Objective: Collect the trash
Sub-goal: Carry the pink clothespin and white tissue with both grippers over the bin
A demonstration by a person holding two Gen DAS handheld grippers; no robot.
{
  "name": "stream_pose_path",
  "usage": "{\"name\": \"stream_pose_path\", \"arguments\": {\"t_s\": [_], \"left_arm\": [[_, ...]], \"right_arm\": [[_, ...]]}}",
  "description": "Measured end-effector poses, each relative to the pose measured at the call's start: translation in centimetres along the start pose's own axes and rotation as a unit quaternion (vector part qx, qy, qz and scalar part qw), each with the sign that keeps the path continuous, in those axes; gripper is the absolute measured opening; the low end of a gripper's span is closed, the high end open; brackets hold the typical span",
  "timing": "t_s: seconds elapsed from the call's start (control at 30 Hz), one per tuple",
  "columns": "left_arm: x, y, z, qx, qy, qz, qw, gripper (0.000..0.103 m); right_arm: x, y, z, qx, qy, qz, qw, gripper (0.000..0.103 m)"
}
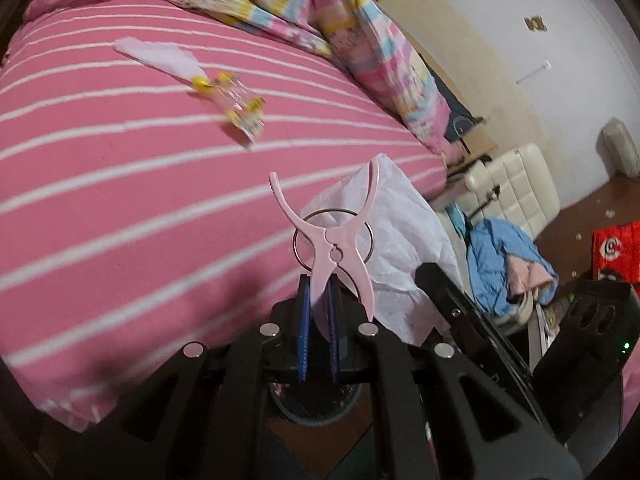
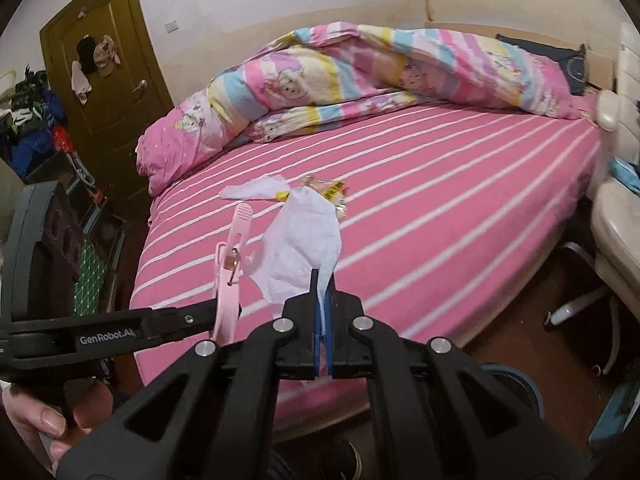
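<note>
Pink bedsheet (image 2: 440,200) with thin white stripes fills most of what I see, with a rumpled cartoon-print duvet (image 2: 360,68) heaped along its far side and a brown door (image 2: 108,60) beyond the bed's left corner. My left gripper (image 1: 319,308) is clenched on one handle leg of a pink clothes peg (image 1: 332,248); the peg stands nearly upright out of the blue pads (image 1: 305,320), its long axis running away from the fingers, its two curved jaws spread apart at the top and a metal ring (image 1: 304,256) looped through its pivot. My right gripper (image 2: 323,320) is pinched tight on the lower edge of a crumpled white tissue (image 2: 304,248), which rises straight ahead of the fingertips, with its long axis pointing away toward the bed. From the right wrist view the peg sits just left of the tissue, close beside it, and I cannot tell whether they touch. Farther ahead of both grippers, lying on the sheet, are a second white tissue (image 1: 160,56) and, touching its near end, a clear wrapper with yellow print (image 1: 240,104), its long axis slanting toward the bed's near right. Off to the right of the left gripper, blue clothing (image 1: 504,260) is piled against a cream padded chair (image 1: 516,184).
</note>
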State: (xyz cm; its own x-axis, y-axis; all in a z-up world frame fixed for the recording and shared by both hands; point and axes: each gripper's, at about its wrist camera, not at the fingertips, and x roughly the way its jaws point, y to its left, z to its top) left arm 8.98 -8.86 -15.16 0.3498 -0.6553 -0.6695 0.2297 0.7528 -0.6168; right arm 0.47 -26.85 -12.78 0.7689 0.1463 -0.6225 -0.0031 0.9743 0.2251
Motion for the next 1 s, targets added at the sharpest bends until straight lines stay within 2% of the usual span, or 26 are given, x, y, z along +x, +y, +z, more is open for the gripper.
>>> {"name": "stream_pose_path", "arguments": {"t_s": [0.27,0.47,0.73,0.77,0.83,1.0], "left_arm": [[4.2,-4.6,-3.9,0.026,0.054,-0.006,0.9982,0.008],[8.3,-7.1,-6.5,0.046,0.1,0.003,0.9939,0.008],[14.5,-8.2,-10.1,0.049,0.166,0.014,0.9847,0.008],[15.4,-8.0,-10.5,0.05,0.175,0.025,0.983,0.008],[16.6,-7.6,-11.0,0.05,0.189,0.037,0.98,0.008],[19.8,-7.0,-11.7,0.043,0.224,0.041,0.9729,0.008]], "right_arm": [[-5.3,-6.0,-3.7,0.041,-0.002,-0.043,0.998,0.002],[-7.2,-10.5,-6.3,0.071,0.004,-0.075,0.995,0.002],[-6.3,-15.8,-10.6,0.111,0.041,-0.101,0.988,0.002],[-6.0,-16.3,-10.9,0.115,0.046,-0.102,0.987,0.002],[-5.3,-17.3,-11.7,0.124,0.058,-0.104,0.985,0.002],[-3.7,-19.2,-13.1,0.141,0.08,-0.109,0.981,0.002]]}}
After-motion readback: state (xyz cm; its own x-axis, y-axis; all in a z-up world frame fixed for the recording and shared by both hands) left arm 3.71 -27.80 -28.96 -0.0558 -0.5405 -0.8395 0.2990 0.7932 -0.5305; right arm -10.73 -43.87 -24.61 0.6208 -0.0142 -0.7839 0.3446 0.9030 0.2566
